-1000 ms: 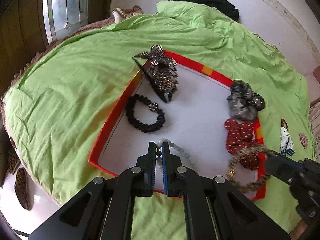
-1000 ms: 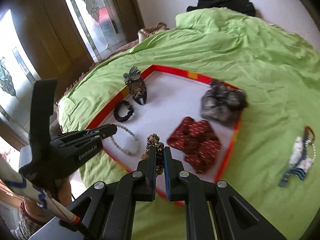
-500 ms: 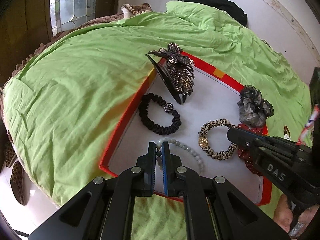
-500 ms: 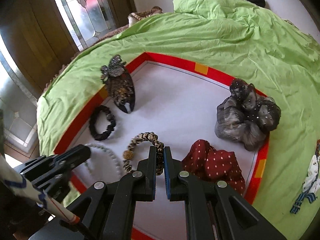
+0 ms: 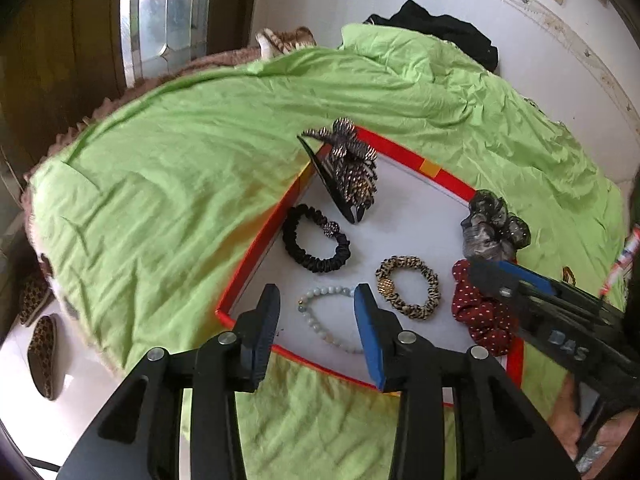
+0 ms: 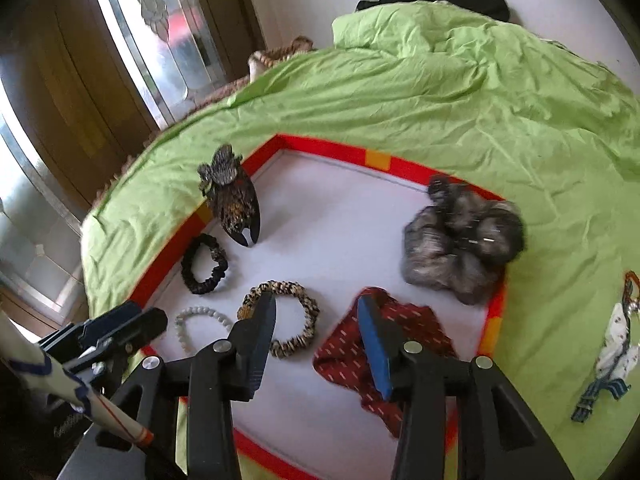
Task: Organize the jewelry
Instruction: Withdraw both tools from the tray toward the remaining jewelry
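Green bedsheet (image 5: 160, 208) carries a red-rimmed tray (image 5: 256, 256) where both the left gripper (image 5: 316, 300) and right gripper (image 6: 316, 308) hover with fingers spread, empty, the pale bead bracelet (image 5: 320, 312) at 12 o'clock of the left.

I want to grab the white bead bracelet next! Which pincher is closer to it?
Left. The left gripper hangs open right over the white bead bracelet in the tray. The right gripper is open further along, between the leopard scrunchie and red scrunchie.
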A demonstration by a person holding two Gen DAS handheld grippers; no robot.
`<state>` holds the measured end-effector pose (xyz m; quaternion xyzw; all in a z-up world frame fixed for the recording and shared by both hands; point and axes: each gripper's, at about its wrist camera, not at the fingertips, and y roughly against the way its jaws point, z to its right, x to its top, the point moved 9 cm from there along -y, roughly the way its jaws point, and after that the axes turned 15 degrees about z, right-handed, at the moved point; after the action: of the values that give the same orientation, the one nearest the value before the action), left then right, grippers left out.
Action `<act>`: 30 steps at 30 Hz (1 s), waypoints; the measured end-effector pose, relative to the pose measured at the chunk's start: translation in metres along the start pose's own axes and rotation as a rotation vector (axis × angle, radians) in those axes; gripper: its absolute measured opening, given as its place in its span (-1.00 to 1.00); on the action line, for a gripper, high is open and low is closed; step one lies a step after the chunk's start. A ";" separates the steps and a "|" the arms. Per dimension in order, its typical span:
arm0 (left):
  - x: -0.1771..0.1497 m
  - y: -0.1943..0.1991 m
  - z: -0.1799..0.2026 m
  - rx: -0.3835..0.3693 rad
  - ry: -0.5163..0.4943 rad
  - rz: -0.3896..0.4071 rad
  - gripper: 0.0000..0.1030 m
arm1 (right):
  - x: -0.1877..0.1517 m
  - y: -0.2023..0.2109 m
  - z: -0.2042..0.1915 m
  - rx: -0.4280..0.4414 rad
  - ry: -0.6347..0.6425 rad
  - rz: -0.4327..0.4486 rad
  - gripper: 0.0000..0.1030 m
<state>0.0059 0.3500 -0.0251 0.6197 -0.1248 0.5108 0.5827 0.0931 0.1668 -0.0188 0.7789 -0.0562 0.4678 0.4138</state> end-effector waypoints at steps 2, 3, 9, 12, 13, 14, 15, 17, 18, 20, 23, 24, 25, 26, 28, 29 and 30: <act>0.002 0.007 0.006 -0.003 -0.002 0.008 -0.27 | -0.004 0.017 0.012 0.001 -0.011 0.010 -0.11; 0.003 0.013 0.012 -0.010 -0.008 0.016 -0.27 | -0.007 0.027 0.020 -0.008 -0.011 0.017 -0.11; 0.002 0.040 0.063 -0.060 -0.087 0.038 -0.19 | -0.036 0.089 0.092 -0.116 -0.021 0.056 -0.11; -0.004 0.050 0.097 -0.094 -0.140 0.036 -0.19 | -0.050 0.119 0.135 -0.190 -0.038 0.071 -0.11; -0.007 0.053 0.112 -0.110 -0.163 0.031 -0.18 | -0.056 0.132 0.154 -0.221 -0.048 0.077 -0.11; -0.010 0.055 0.126 -0.126 -0.188 0.025 -0.18 | -0.061 0.143 0.169 -0.244 -0.058 0.082 -0.11; -0.013 0.057 0.141 -0.142 -0.213 0.018 -0.18 | -0.068 0.156 0.192 -0.277 -0.081 0.085 -0.11; -0.020 0.059 0.168 -0.171 -0.252 0.008 -0.17 | -0.077 0.174 0.225 -0.319 -0.126 0.089 -0.11; -0.023 0.060 0.182 -0.184 -0.272 0.007 -0.17 | -0.083 0.185 0.243 -0.344 -0.158 0.092 -0.11; -0.029 0.061 0.205 -0.203 -0.303 0.007 -0.14 | -0.094 0.203 0.277 -0.379 -0.228 0.096 -0.11; -0.041 0.055 0.242 -0.244 -0.344 0.003 -0.08 | -0.110 0.224 0.312 -0.414 -0.301 0.103 -0.11; -0.048 0.050 0.257 -0.264 -0.363 -0.006 -0.07 | -0.115 0.230 0.323 -0.427 -0.315 0.105 -0.11; -0.053 0.045 0.268 -0.279 -0.377 -0.017 -0.07 | -0.118 0.234 0.329 -0.435 -0.326 0.107 -0.11; -0.058 0.039 0.278 -0.291 -0.390 -0.030 -0.07 | -0.123 0.238 0.336 -0.441 -0.338 0.110 -0.11; -0.068 0.024 0.299 -0.314 -0.422 -0.059 -0.07 | -0.129 0.244 0.350 -0.454 -0.362 0.116 -0.11; -0.070 0.018 0.307 -0.320 -0.434 -0.067 -0.07 | -0.131 0.246 0.355 -0.457 -0.373 0.119 -0.11; -0.072 0.009 0.316 -0.323 -0.448 -0.075 -0.07 | -0.132 0.247 0.363 -0.461 -0.389 0.122 -0.11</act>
<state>0.1204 0.0474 -0.0123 0.6205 -0.3074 0.3124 0.6503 0.1495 -0.2867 -0.0544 0.7346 -0.2858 0.3089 0.5323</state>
